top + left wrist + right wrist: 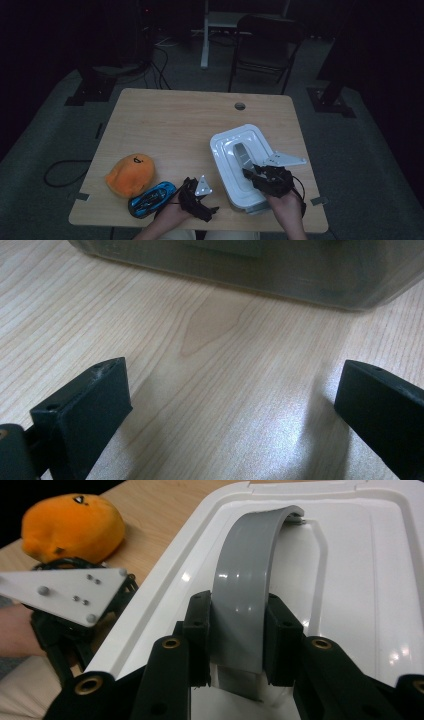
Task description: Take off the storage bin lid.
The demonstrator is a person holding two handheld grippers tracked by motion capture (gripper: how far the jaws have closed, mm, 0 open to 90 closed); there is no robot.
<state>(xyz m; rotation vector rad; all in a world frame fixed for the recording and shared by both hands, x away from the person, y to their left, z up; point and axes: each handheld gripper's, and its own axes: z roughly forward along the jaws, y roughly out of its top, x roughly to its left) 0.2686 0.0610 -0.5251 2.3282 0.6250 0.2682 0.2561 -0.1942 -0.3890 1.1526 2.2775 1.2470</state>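
A white box with a lid (227,145) stands on the right half of the wooden table (170,120). On the lid (360,580) arches a grey handle (243,154). My right gripper (251,173) is shut on that handle (250,570), one jaw on each side of its near end (239,625). My left gripper (212,210) lies low near the table's front edge, just left of the box. Its jaws stand wide open (230,385) over bare wood, facing the box's translucent side wall (260,265). Its grey plate (65,592) appears in the right gripper view.
An orange plush toy (131,174) (70,525) and a blue toy car (151,198) lie at the front left of the table. A cable hole (240,106) sits near the far edge. A folding chair (267,45) stands beyond the table.
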